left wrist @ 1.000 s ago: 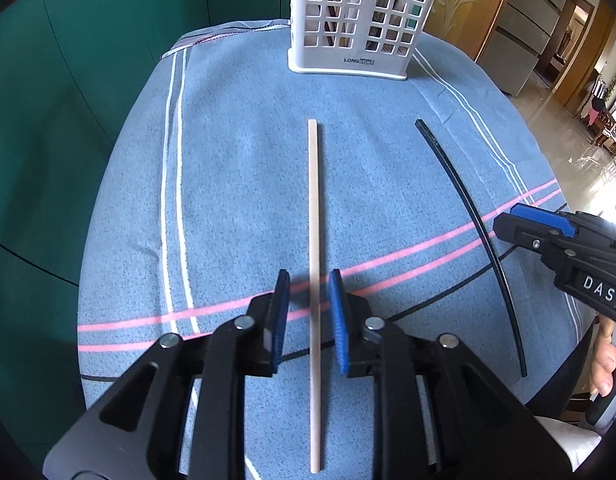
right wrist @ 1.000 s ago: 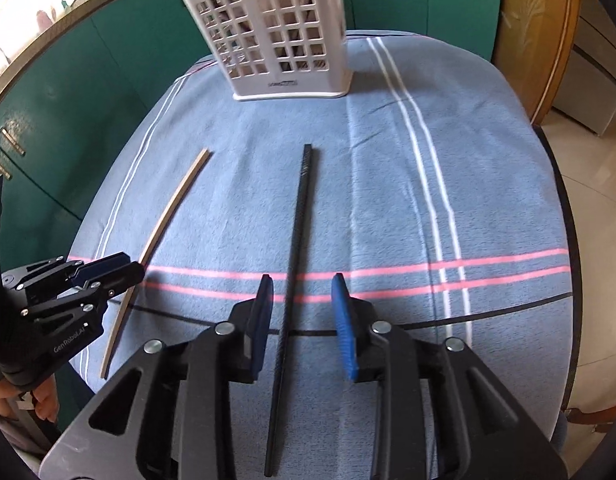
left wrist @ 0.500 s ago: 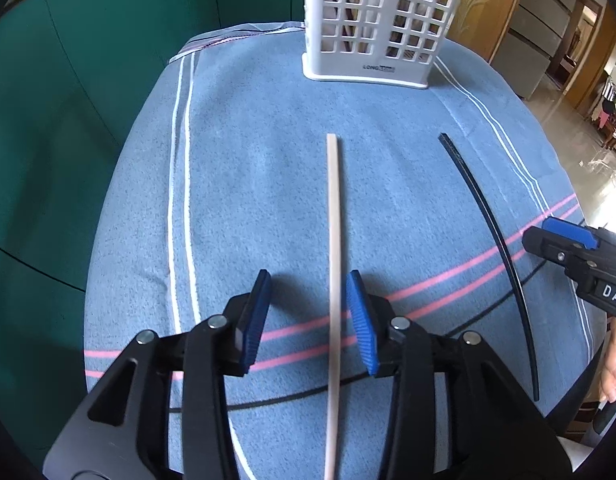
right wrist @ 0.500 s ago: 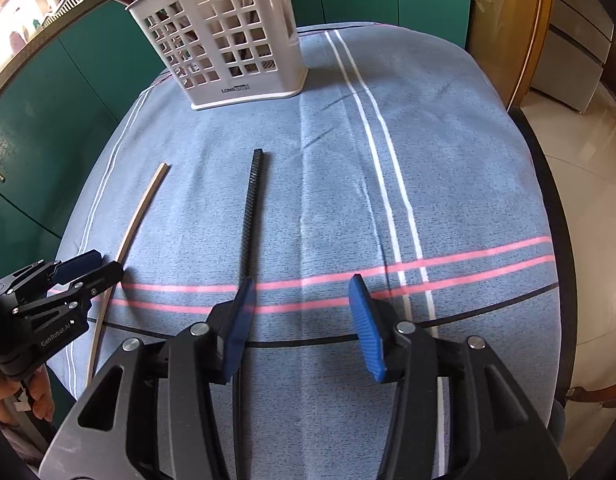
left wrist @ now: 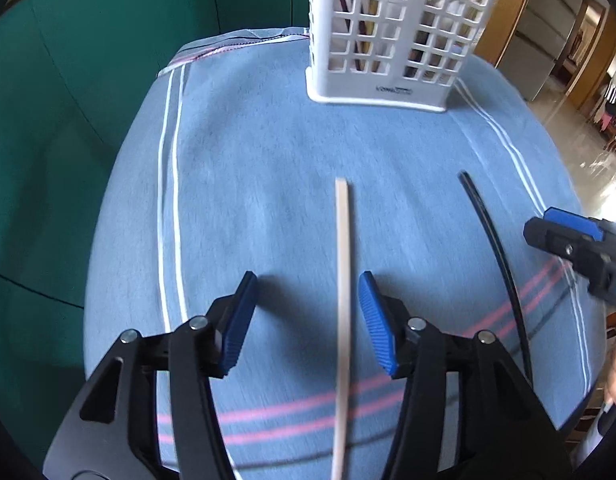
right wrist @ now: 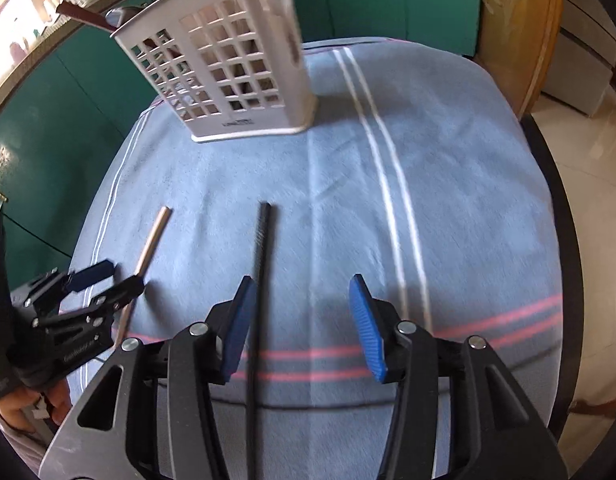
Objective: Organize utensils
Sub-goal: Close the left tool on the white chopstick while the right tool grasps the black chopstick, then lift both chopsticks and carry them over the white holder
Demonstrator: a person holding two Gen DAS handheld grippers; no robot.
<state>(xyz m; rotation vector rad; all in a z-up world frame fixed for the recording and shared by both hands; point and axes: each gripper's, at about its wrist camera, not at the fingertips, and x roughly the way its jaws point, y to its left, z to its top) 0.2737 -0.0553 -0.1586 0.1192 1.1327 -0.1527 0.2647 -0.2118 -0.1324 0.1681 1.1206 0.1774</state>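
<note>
Both my claws gape, freshly widened: left claw [left wrist: 304, 320] straddles the wooden stick [left wrist: 342, 280], right claw [right wrist: 300, 320] the black stick [right wrist: 256, 300]; next, I'd close on each for the basket [left wrist: 395, 32].

On the table cloth [left wrist: 236, 184] I have two chopsticks lying side by side, apart: the wooden chopstick [left wrist: 342, 280] left, the dark chopstick [left wrist: 492, 248] right. Beyond their far tips stands the utensil basket [left wrist: 395, 32], with utensils inside. My left gripper [left wrist: 306, 322] straddles the wooden one, my right gripper [right wrist: 304, 328] the dark one.
</note>
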